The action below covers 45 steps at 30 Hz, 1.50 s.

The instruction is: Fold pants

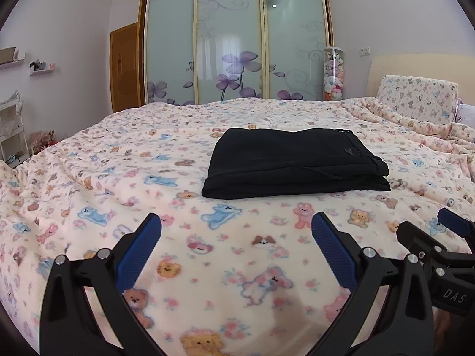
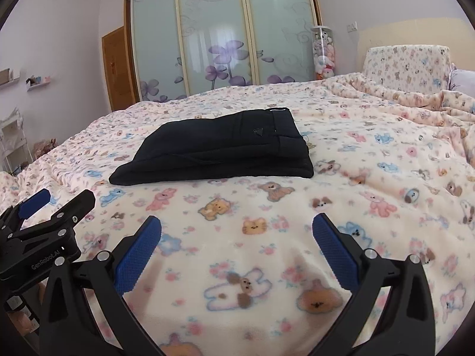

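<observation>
Lying folded flat mid-bed, black pants [image 1: 294, 163] on the teddy-print blanket [image 1: 118, 178]. Left claw [image 1: 236, 231] and right claw [image 2: 236, 233]: both spread wide, empty, near each other, short of the bundle. Risk: a snagged near edge would likely spill the layers. Open blanket on every side.

We see the black pants [image 1: 294, 163] folded into a compact rectangular stack — several layers lie one on another, their edges showing along the near side. They rest flat on the bed's teddy-bear blanket [image 1: 118, 178], near its middle. The waistband end is on the right, with a small dark triangular tag just beside it on the top layer — the rounded, folded end is on the left.
</observation>
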Each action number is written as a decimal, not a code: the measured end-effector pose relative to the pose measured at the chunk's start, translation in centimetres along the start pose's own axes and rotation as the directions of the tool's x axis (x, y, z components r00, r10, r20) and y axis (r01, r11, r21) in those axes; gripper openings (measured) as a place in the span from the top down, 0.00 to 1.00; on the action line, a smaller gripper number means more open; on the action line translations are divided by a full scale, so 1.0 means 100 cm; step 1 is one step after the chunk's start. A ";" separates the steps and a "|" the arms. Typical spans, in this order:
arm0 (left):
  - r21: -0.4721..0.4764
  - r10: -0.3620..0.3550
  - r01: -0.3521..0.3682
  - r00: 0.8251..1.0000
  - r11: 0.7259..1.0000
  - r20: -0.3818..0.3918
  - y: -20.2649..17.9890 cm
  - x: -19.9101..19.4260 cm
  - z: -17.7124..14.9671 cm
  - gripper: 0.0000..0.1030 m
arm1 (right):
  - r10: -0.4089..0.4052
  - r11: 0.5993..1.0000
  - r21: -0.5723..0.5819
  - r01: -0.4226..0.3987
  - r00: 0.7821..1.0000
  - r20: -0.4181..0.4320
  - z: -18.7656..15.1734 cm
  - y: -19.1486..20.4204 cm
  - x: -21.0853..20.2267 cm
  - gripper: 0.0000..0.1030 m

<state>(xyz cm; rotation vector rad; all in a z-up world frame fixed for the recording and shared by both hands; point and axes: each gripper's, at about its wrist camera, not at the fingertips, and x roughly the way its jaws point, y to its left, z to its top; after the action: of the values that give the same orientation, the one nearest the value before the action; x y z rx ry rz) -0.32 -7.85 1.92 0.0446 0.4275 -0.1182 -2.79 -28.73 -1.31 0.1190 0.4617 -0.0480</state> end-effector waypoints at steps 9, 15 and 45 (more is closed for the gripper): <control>-0.008 -0.005 0.005 1.000 1.000 -0.012 0.000 0.002 0.000 0.02 | -0.010 0.999 -0.036 0.010 1.000 0.010 -0.001 0.006 -0.001 0.01; -0.009 -0.002 0.002 1.000 1.000 0.000 0.000 0.000 -0.001 0.02 | -0.008 0.999 -0.039 0.008 1.000 0.005 -0.001 0.007 0.000 0.01; -0.001 -0.011 0.011 1.000 1.000 0.000 0.002 0.000 -0.002 0.02 | -0.019 0.999 -0.032 0.020 1.000 0.009 -0.002 0.005 -0.001 0.01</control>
<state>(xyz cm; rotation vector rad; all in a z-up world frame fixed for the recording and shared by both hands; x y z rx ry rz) -0.38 -7.59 1.75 0.0413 0.4274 -0.1291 -2.94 -28.22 -1.36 0.0825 0.4544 -0.0602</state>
